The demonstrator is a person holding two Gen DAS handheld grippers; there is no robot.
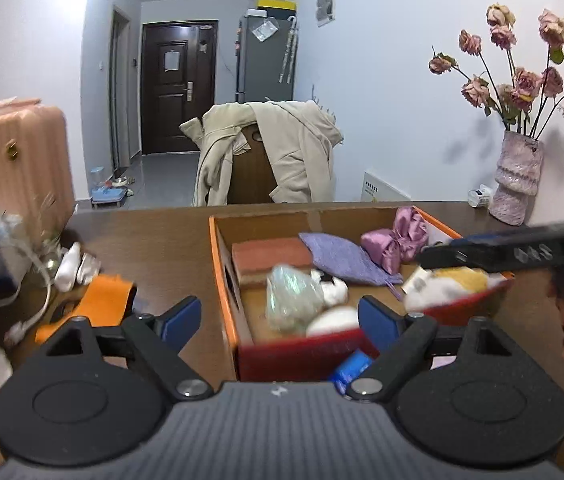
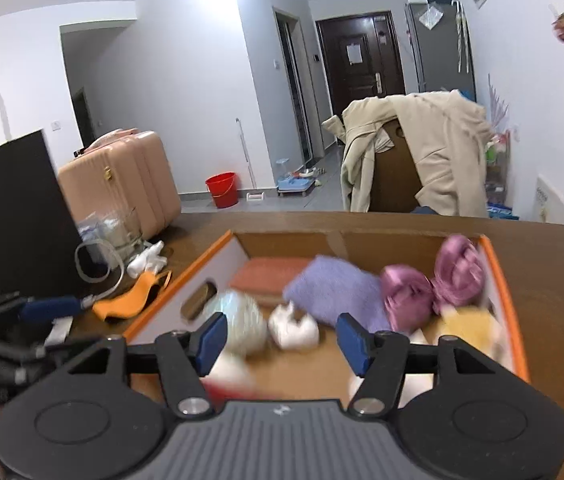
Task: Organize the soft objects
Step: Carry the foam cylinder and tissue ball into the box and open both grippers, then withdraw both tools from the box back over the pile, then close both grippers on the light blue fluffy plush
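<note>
An orange-rimmed cardboard box (image 1: 224, 272) (image 2: 510, 300) sits on the brown table. It holds a pink sponge-like block (image 1: 270, 258) (image 2: 260, 274), a purple cloth pouch (image 1: 342, 258) (image 2: 334, 290), a pink satin bundle (image 1: 396, 240) (image 2: 434, 288), a pale crinkly bag (image 1: 292, 298) (image 2: 242, 320), white soft pieces (image 1: 334, 290) (image 2: 294, 326) and a yellow soft item (image 1: 466, 280) (image 2: 470, 326). My left gripper (image 1: 280, 322) is open and empty at the box's near left corner. My right gripper (image 2: 282, 340) is open and empty over the box's near side; it also shows in the left wrist view (image 1: 522, 250).
An orange cloth (image 1: 102, 306) (image 2: 130, 300), white socks (image 1: 76, 268) (image 2: 148, 260) and a clear bag with a cord (image 1: 6, 248) (image 2: 106, 240) lie left of the box. A vase of dried roses (image 1: 516, 180) stands far right. A chair with a beige coat (image 1: 266, 156) is behind the table.
</note>
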